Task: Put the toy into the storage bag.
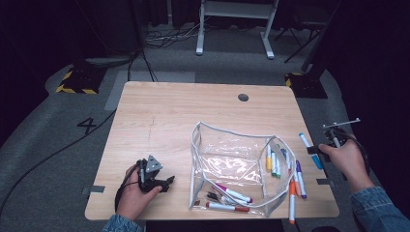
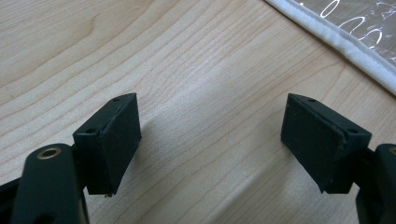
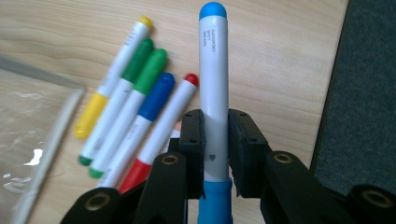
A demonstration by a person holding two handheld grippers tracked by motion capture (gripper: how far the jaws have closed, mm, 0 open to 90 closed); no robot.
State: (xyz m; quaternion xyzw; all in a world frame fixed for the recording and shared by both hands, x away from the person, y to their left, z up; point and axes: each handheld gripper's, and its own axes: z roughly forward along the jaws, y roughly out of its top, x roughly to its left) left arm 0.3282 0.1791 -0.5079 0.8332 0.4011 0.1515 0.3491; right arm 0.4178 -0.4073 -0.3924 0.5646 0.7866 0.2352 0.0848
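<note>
- The worktop (image 1: pixel 169 121) is pale wood with a round cable hole (image 1: pixel 243 97) near its far edge; it stands on grey carpet in a dark room, with a white frame (image 1: pixel 235 24) beyond and a "4" (image 1: pixel 88 125) marked on the floor off its left edge.
- A clear pouch (image 1: pixel 232 164) with white piping lies open towards the near right corner, several markers inside it.
- The right tongs (image 1: pixel 313 149), at the right edge, pinch a blue-capped marker (image 1: pixel 309 150) across its white barrel.
- The right gripper view gives what the high view cannot: the pads pressed on both sides of the barrel and the print along it, with a row of loose markers (image 3: pixel 135 107) in yellow, green, blue and red on the wood below.
- The left tongs (image 1: pixel 167 182) sit near the front left corner; the left gripper view shows them spread wide with bare wood between, the pouch's piped rim just beyond.
- More markers (image 1: pixel 296 183) lie between pouch and right edge.
</note>
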